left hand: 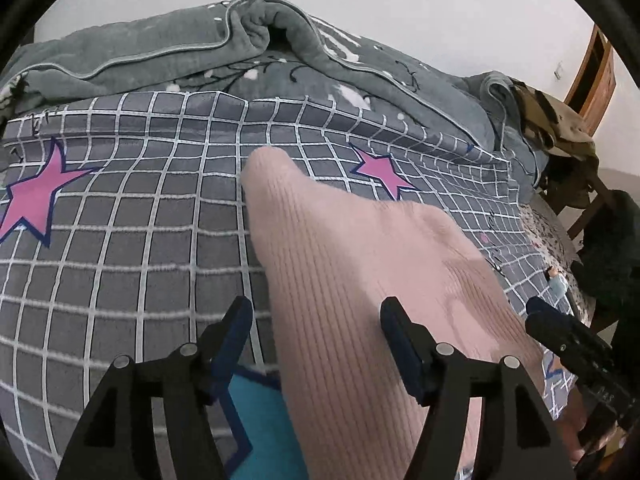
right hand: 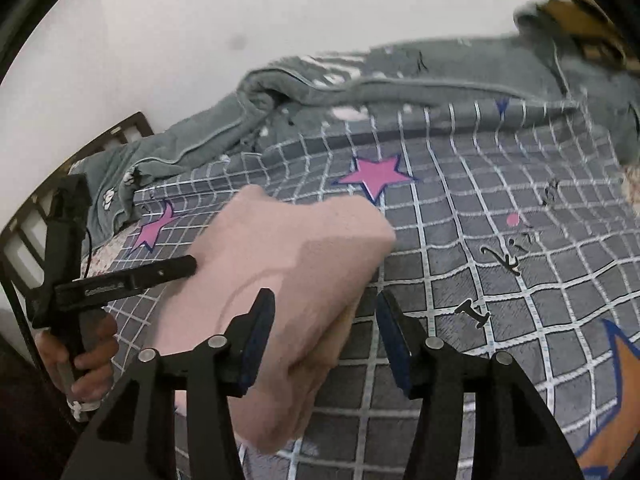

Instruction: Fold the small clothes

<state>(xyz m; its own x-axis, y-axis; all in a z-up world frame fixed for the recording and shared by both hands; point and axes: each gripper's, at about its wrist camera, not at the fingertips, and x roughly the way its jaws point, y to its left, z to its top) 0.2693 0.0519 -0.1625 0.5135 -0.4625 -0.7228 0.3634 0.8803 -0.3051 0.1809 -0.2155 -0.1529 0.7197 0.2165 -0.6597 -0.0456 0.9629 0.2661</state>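
1. The left gripper [left hand: 316, 344] has its jaws spread wide and grips nothing; the pink knit garment [left hand: 360, 280] lies between and under its two dark-blue pads [left hand: 400, 344].
2. The right gripper [right hand: 326, 336] is also spread apart and holds nothing; its left pad [right hand: 258, 340] sits over the near edge of the pink knit garment [right hand: 280, 280], while the right pad is above bare cover.
3. The garment lies on the bed as a folded, ribbed bundle, with one rounded end pointing toward the far side of the bed.
4. From the right wrist view, the left gripper [right hand: 176, 270] reaches in from the side, its tip at the garment's edge, with the person's hand [right hand: 86, 364] around its handle.
5. Under the garment is a gray bed cover [left hand: 140, 240] with a white grid, pink stars [left hand: 34, 196] and a blue star [left hand: 256, 420] near the left gripper.
6. Beyond the cover, a rumpled gray-green blanket [left hand: 160, 60] lies along the wall.
7. At the far right of the left wrist view, a wooden chair [left hand: 592, 80] carries a heap of tan cloth [left hand: 556, 120].
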